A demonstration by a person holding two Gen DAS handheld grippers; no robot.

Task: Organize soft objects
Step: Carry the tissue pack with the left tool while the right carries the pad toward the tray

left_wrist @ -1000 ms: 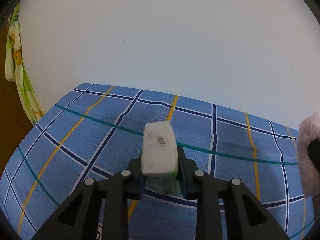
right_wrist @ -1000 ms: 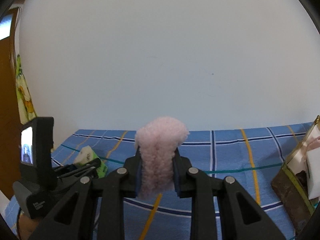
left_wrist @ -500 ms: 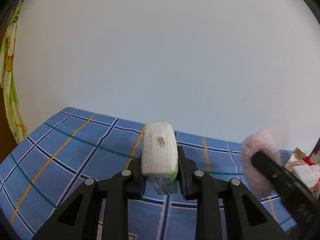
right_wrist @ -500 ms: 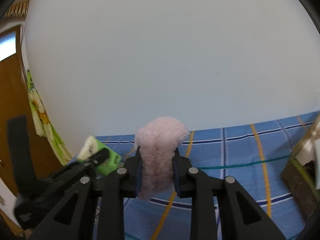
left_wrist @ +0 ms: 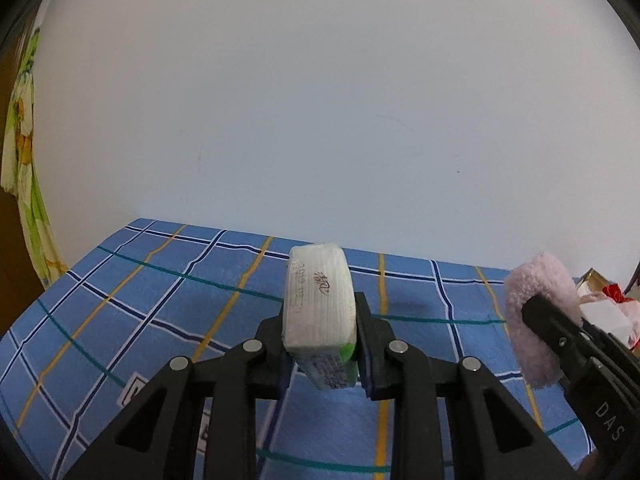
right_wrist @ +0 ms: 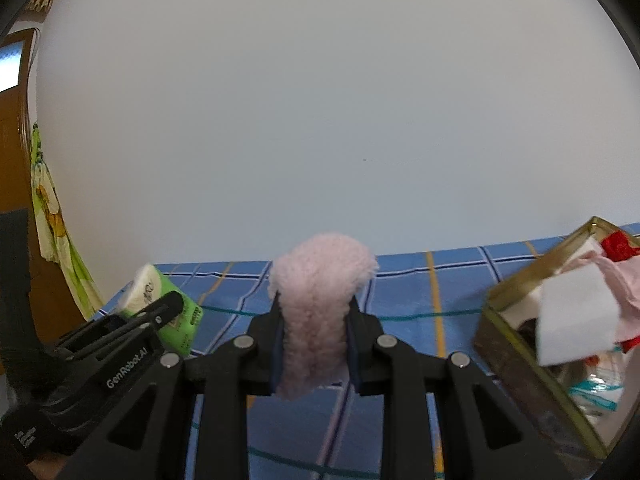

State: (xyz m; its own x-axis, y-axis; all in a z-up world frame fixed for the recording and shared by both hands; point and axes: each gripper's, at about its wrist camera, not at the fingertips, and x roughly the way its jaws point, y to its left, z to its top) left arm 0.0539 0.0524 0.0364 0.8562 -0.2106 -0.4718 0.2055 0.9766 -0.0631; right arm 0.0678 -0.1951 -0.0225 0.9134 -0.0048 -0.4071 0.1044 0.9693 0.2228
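The left gripper [left_wrist: 319,338] is closed on a pack of tissues [left_wrist: 319,305], a white block with a green end that stands up between the two black fingers and is lifted above the blue checked tablecloth [left_wrist: 160,304]. The right gripper [right_wrist: 315,346] is clamped on a pink fluffy cloth [right_wrist: 318,300], whose rounded top rises above the fingers while its lower end hangs just below them. The two tools are side by side, with the pink cloth just to the right of the tissue pack. At the far right of the table sits a gold-rimmed glass box [right_wrist: 516,280], open at the top, with white and pink soft things and something red inside. A plain white wall [left_wrist: 320,120] stands behind the table.
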